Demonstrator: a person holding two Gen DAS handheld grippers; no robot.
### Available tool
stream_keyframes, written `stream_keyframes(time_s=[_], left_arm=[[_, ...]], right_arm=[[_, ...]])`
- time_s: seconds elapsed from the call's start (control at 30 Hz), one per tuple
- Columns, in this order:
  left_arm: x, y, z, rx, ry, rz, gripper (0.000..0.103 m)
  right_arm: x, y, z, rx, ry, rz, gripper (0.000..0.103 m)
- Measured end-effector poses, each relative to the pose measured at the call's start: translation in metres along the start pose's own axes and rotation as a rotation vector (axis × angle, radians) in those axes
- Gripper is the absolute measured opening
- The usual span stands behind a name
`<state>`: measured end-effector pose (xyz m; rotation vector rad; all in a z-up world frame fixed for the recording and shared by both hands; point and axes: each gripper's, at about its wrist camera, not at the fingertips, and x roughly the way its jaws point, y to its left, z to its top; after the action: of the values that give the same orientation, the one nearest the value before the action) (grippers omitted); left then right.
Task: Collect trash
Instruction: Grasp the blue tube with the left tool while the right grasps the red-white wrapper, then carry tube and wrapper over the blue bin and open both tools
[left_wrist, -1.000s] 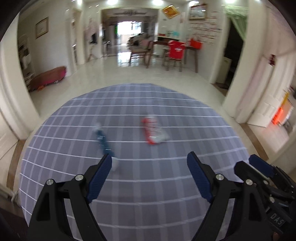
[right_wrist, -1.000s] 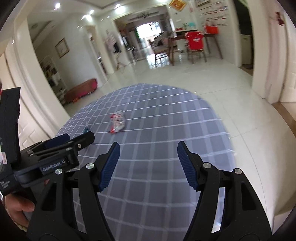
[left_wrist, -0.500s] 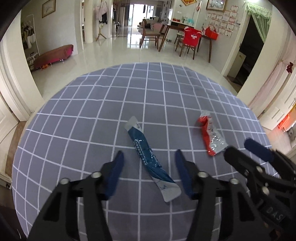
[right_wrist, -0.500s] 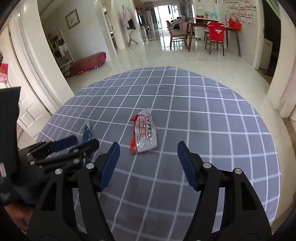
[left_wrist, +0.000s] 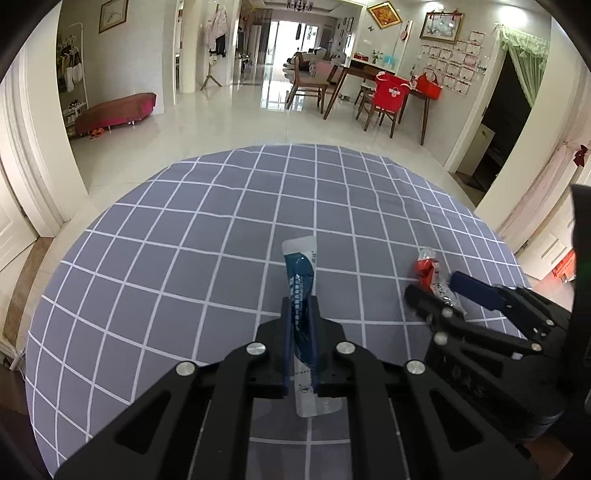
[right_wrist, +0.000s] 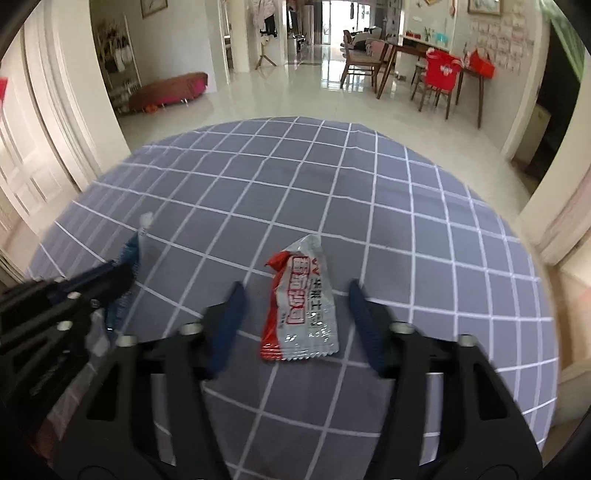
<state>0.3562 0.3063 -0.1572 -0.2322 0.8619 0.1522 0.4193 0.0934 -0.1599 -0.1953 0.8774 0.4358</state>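
A long blue and white wrapper (left_wrist: 301, 269) lies on the round table with the grey checked cloth (left_wrist: 184, 258). My left gripper (left_wrist: 300, 314) is shut on this blue wrapper near its middle; the wrapper's white end sticks out behind the pads. A red and silver snack packet (right_wrist: 301, 306) lies flat to the right. My right gripper (right_wrist: 295, 295) straddles it with its jaws closing; both pads stand clear of the packet's sides. In the left wrist view the red packet (left_wrist: 432, 273) shows between the right gripper's fingers.
The cloth's edge (right_wrist: 532, 258) drops off to a glossy tiled floor all round. A dining table with a red-covered chair (left_wrist: 388, 96) stands far back, and a dark red bench (left_wrist: 118, 110) sits by the left wall.
My left gripper closed onto the blue wrapper. My right gripper moved forward over the red packet and its jaws narrowed around it.
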Motion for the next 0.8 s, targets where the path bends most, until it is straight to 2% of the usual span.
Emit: stream_keyframes(time_s=[0.1,0.13,0.2,0.27,0.57,0.8], left_arm=[[-0.004,-0.004,0.0,0.007,-0.005,-0.005,0.007],[-0.008,-0.006,-0.001,0.012,-0.007,-0.006,0.007],[-0.014,-0.013,-0.001,0.02,-0.014,-0.012,0.007],[-0.022,-0.022,-0.003,0.034,-0.02,-0.02,0.007],[-0.061,-0.068,-0.021,0.086,-0.047,-0.059,0.007],[-0.095,-0.117,-0.039,0.148,-0.069,-0.114,0.007]], right_arm=[[0.0,-0.003,0.0,-0.006,0.004,0.023,0.03],[-0.002,-0.007,-0.002,0.003,0.001,0.042,0.023],[-0.009,-0.013,-0.007,0.025,-0.01,0.08,0.019],[-0.017,-0.02,-0.012,0.05,-0.015,0.117,0.007],[-0.069,-0.044,-0.043,0.12,-0.056,0.175,0.007],[-0.134,-0.082,-0.076,0.19,-0.148,0.191,0.007]])
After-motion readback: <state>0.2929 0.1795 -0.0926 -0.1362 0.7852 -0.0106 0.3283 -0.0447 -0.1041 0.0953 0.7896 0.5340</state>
